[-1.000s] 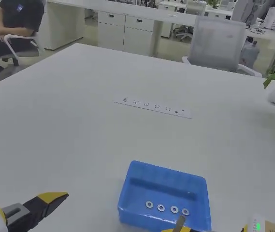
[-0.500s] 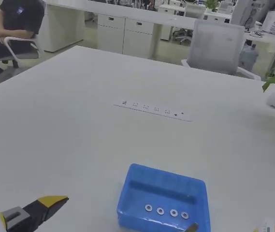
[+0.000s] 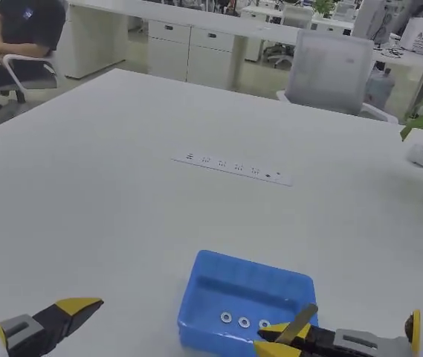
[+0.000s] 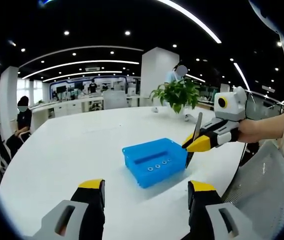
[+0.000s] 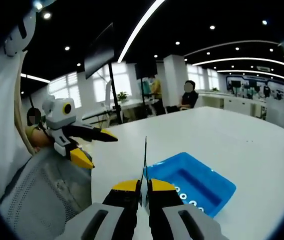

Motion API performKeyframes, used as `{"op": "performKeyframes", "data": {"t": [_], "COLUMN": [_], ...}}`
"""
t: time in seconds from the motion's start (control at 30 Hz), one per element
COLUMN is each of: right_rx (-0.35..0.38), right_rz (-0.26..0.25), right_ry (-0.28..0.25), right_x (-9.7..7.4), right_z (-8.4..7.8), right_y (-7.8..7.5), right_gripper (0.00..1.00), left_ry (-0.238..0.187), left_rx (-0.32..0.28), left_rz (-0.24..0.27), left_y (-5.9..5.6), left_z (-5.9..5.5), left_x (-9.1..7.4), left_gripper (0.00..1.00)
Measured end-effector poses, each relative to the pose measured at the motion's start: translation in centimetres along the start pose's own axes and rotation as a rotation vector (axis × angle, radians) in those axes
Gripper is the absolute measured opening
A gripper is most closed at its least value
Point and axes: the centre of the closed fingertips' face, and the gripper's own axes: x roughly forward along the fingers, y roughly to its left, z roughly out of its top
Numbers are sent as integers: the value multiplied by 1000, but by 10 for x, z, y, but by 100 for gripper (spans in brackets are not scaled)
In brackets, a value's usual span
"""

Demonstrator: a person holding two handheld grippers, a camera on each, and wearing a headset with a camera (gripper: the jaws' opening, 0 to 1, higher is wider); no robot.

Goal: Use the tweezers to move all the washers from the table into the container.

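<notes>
Four washers [image 3: 244, 322] in blue container [image 3: 250, 266]

Head view: left gripper [image 3: 77, 309] cut by bottom-left edge, body out of frame. Right gripper [image 3: 272, 341] cut by bottom edge. Tweezers [image 3: 304, 316] lower part buried between its jaws. That gripper's yellow ends covered near right corner of blue container [image 3: 196, 309]. Washers [image 3: 244, 322] were too small for detail. Power strip [image 3: 230, 165] markings unreadable. Seated person [image 3: 25, 22] cut by top-left edge. Right gripper view: tweezers edge-on, tips indistinct.
</notes>
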Motion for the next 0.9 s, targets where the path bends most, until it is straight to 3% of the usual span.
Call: {"op": "performKeyframes", "data": {"t": [0.1,0.17,0.33,0.5,0.9], "right_rx": [29,62,113,118,114], "right_rz": [5,2,27,68,107], "right_ry": [17,49,57,67,89], "right_x": [2,5,13,21,30], "right_z": [-12,-29,-47,-53,-61], "right_y": [0,2,12,25,31], "right_gripper": [3,3,4,4,4], "left_ry": [-4,-8,-7,2,4], "left_rx": [-2,-4,-5,-1,0], "left_rz": [5,10,14,7,13], "left_y": [1,2,3,2,4], "left_z": [1,1,1,0,-1], "left_x": [0,-1,-1,-1,-2], "left_gripper": [67,67,67,66,66]}}
